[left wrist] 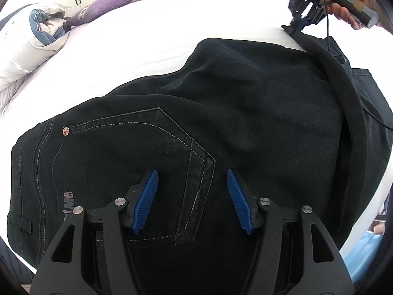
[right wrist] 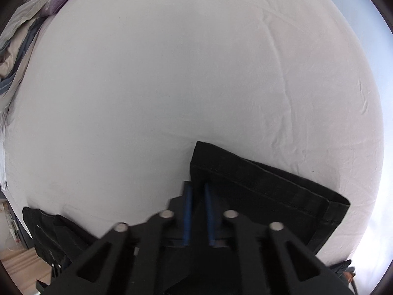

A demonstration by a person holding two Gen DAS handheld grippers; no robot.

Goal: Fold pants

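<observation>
Showing pants [left wrist: 196, 123] back pocket [left wrist: 157, 152] w/ left view, right view hem [right wrist: 258, 184] only

text: pale lettering, readable part "tMc", start hidden behind a gripper arm | on: black denim pants [left wrist: 152, 132], near the waistband beside the stitched back pocket | runs: sideways in the left wrist view | right wrist view: nothing readable

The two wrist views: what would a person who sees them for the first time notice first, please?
The black pants fill the left wrist view, spread on the white bed sheet with a stitched back pocket under the open left gripper. In the right wrist view, the right gripper is closed on the hem of one leg. A purple pillow lies far back.
</observation>
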